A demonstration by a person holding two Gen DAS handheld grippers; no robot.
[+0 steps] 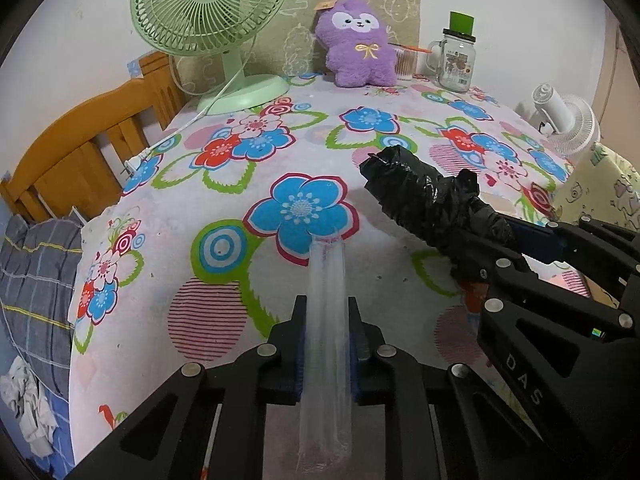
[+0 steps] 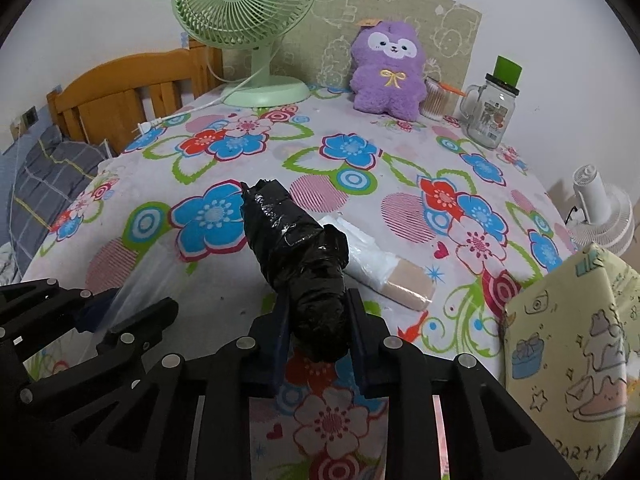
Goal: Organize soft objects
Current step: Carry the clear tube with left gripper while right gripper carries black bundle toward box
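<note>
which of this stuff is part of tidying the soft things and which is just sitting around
In the job:
left gripper gripping a clear plastic bag
right gripper gripping a black bag roll
white roll

Lying about:
green fan
purple plush
glass jar

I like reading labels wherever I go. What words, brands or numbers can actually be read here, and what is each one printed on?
"DAS" on the black frame of the right gripper.
"PARTY", first letter cut off, on the pale yellow cartoon box at the right edge.
Jar label: the glass mug jar carries a printed picture label, its text too small to read.
Tag on the purple plush toy: too blurred to read.
Nothing readable elsewhere.
</note>
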